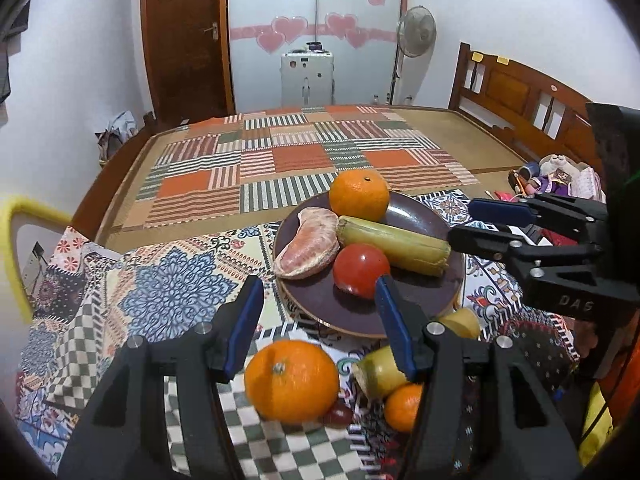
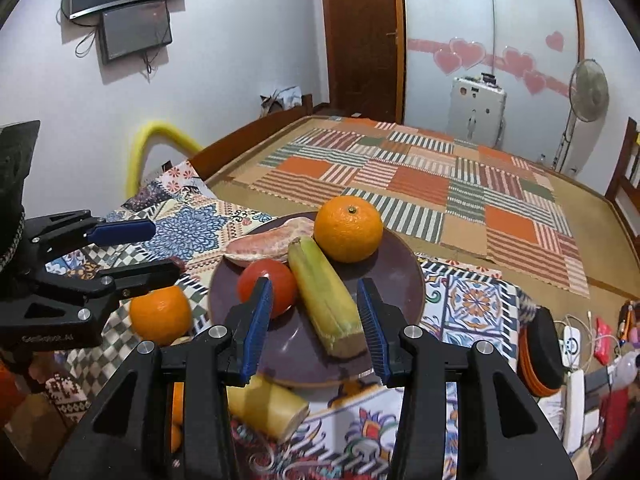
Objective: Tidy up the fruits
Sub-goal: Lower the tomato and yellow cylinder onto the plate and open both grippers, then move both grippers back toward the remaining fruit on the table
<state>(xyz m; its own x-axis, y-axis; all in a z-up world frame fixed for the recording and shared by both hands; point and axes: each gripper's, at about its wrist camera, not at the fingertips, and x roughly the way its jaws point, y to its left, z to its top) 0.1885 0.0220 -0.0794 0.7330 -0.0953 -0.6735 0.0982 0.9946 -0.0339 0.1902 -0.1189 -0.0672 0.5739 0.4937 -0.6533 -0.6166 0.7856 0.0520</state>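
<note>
On the patterned tablecloth, at the left, a loose orange lies off the plate, with a small dark red fruit touching its lower right side. The left gripper hangs above this orange with its blue-padded jaws apart and nothing between them. Just to the right lie a cut yellow-green sugarcane piece, a smaller orange below it, and a yellowish fruit partly hidden behind the gripper's finger. Beyond them stands the dark brown plate, which holds a peeled pomelo segment on its left, a red tomato near the front, a long sugarcane section lying across the middle, and an orange with a stem at the back, all touching or close together. The right gripper is over the near edge of the plate, its jaws also apart and empty, with the end of the sugarcane section seen between them but not pressed. Behind the table is a bed with a striped patchwork mat, and to the right of it a wooden headboard.
</note>
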